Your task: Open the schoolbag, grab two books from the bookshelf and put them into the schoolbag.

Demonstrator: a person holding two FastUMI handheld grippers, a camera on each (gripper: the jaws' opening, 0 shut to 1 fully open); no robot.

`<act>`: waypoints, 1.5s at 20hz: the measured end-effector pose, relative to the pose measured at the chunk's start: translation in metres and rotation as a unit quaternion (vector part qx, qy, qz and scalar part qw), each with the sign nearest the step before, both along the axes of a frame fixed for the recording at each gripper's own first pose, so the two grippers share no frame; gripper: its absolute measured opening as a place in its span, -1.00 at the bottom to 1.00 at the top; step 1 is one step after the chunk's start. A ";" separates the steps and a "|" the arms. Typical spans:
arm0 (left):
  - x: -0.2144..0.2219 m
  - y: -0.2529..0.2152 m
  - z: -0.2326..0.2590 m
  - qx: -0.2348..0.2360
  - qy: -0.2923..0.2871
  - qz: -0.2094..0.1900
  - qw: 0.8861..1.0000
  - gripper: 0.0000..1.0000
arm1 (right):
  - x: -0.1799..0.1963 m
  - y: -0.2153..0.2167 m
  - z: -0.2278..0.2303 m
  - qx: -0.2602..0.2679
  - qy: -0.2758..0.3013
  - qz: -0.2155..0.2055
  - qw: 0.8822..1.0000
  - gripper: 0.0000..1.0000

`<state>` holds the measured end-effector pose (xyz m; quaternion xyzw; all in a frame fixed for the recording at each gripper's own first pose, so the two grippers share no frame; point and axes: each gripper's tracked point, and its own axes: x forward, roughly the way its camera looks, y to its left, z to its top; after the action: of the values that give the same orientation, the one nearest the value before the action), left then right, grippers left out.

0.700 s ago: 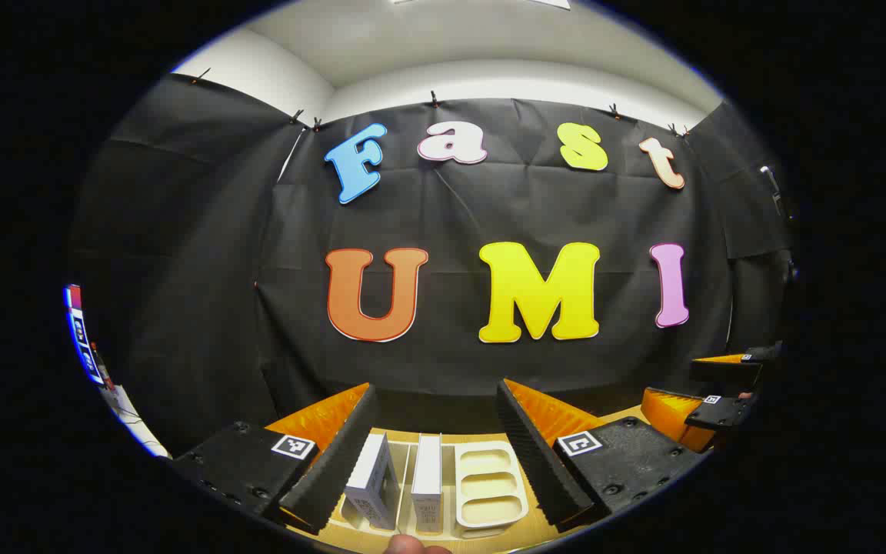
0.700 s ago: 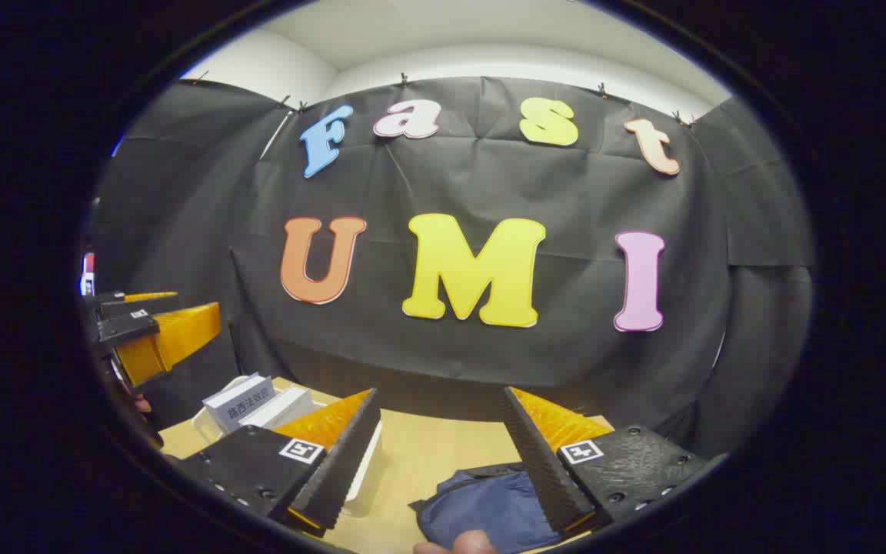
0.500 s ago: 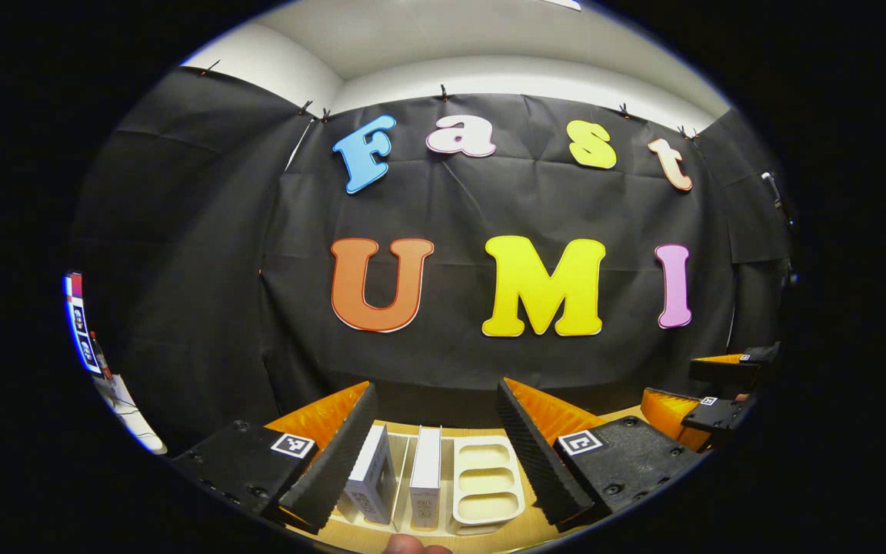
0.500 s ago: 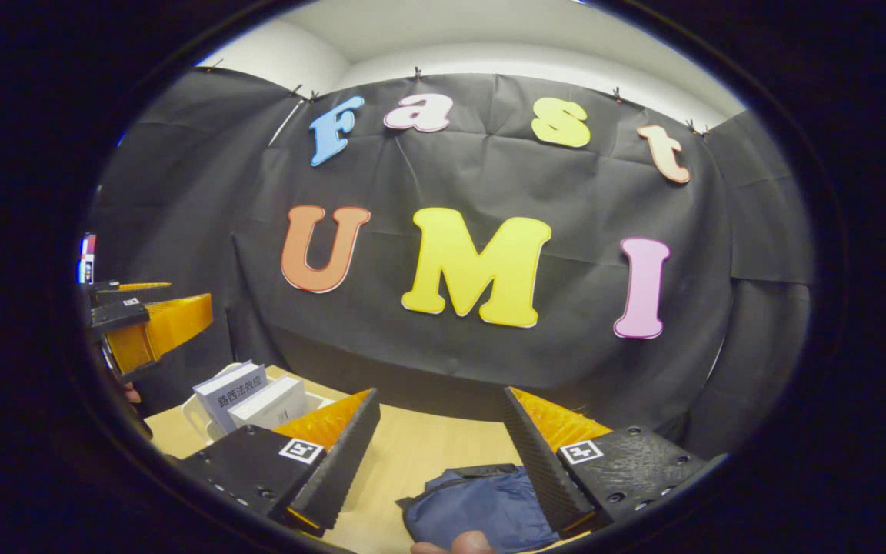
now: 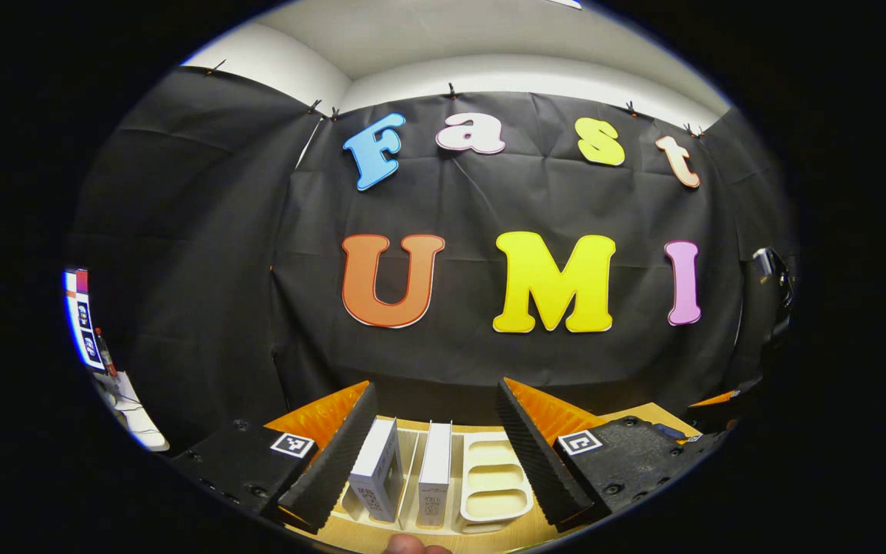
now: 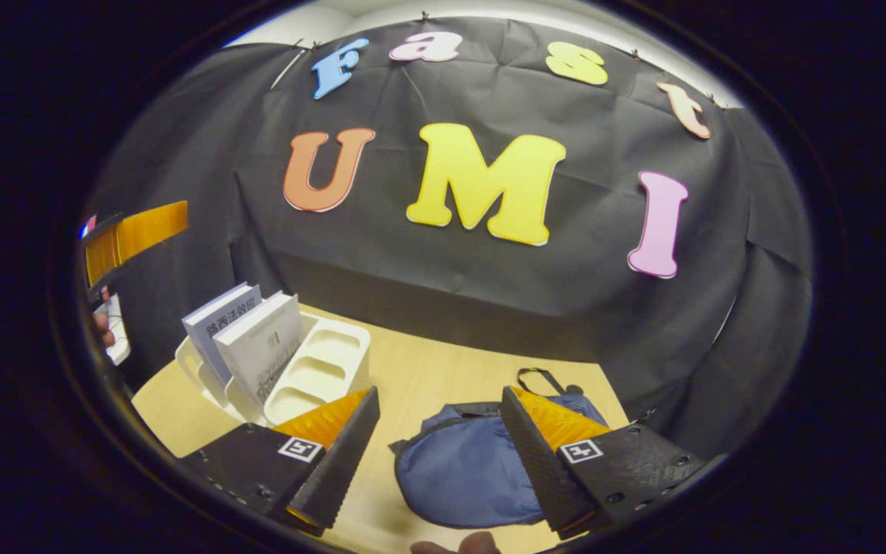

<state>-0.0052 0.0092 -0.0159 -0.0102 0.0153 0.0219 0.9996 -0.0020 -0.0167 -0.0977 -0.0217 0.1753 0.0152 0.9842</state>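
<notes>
Left gripper (image 5: 437, 431) is spread wide and holding nothing, hovering above the white plastic slotted bookshelf (image 5: 493, 481) with both of the white-covered upright books (image 5: 376, 471) sitting between its fingers in the left gripper view. Moving right, the right gripper (image 6: 437, 438) is also wide apart and empty, hanging over the dark blue fabric schoolbag (image 6: 466, 473), which lies flat on the light wooden table (image 6: 428, 369) just beside the bookshelf. From the right gripper view the bag looks closed, so I'd say opening it is the step in hand. I can't make out the zipper pull, too small. To do it well, I'd drop the right gripper down to the bag's top edge near the black loop handle (image 6: 539, 378), find the pull, pinch it squarely, and maybe pin the fabric with the other gripper so the bag doesn't slide along.
</notes>
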 end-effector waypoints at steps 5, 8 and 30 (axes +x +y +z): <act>0.001 -0.006 -0.004 0.010 0.003 -0.003 1.000 0.97 | -0.003 -0.001 -0.033 -0.013 0.047 0.013 0.999 0.96; 0.000 -0.010 -0.004 0.012 0.004 -0.006 1.000 0.97 | -0.008 -0.003 -0.062 -0.029 0.094 0.021 0.995 0.92; -0.035 0.013 -0.035 0.033 0.047 0.024 0.998 0.98 | -0.006 0.011 -0.262 -0.127 0.353 0.035 0.926 0.92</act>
<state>-0.0397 0.0219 -0.0508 0.0238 0.0613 0.0473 0.9967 -0.0085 -0.0055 -0.3597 -0.1458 0.5107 0.0338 0.8466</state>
